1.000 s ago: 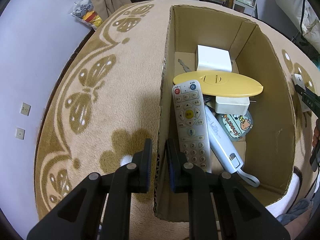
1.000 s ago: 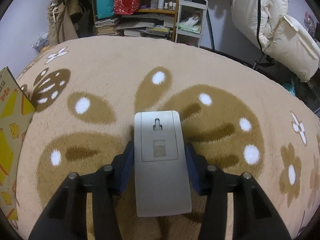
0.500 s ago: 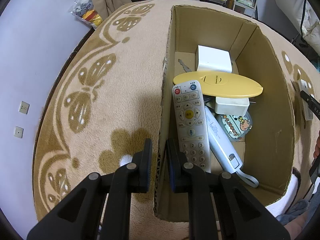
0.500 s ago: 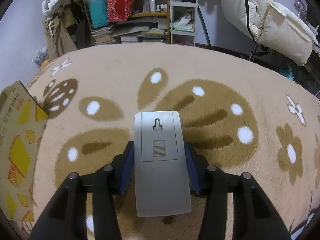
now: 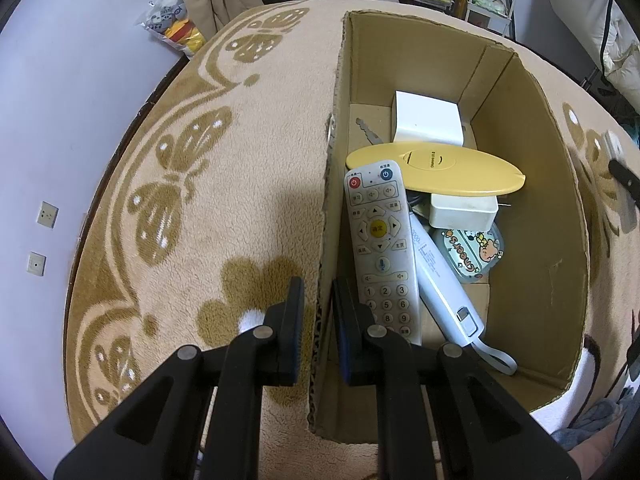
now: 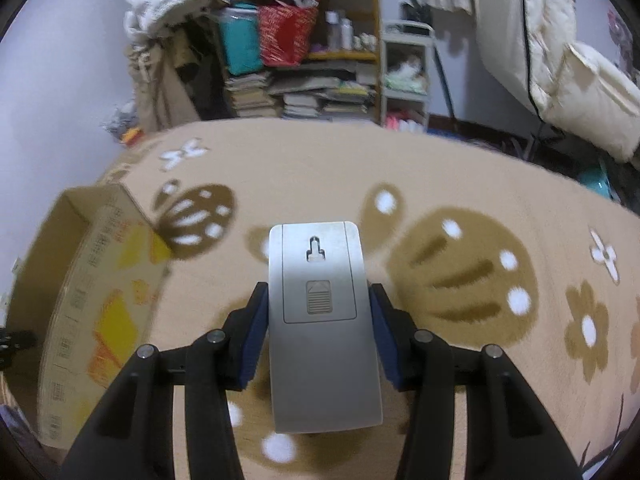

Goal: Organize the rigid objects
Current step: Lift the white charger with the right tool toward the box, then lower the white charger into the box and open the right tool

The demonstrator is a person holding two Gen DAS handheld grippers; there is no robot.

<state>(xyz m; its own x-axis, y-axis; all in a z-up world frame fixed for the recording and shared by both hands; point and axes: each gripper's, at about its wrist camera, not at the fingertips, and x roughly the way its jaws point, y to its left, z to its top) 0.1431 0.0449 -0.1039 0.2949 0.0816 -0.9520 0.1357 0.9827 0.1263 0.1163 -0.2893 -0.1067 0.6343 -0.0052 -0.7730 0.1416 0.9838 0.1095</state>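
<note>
The right gripper (image 6: 318, 320) stays clamped on the flat grey plastic remote (image 6: 322, 320), back side up. Against 1 second ago it has risen and swung left: the open brown cardboard box (image 6: 92, 280) now fills far more of the view to its left. The left gripper (image 5: 318, 320) has not moved, its 2 jaws pinching the box's near wall (image 5: 326, 240), with the white button remote (image 5: 380, 248) just ahead-right inside. The drop into the box looks close.

beige butterfly-patterned carpet (image 6: 460, 184), pale wall (image 5: 72, 92), cluttered bookshelf (image 6: 304, 60) and white cart (image 6: 406, 76) behind
</note>
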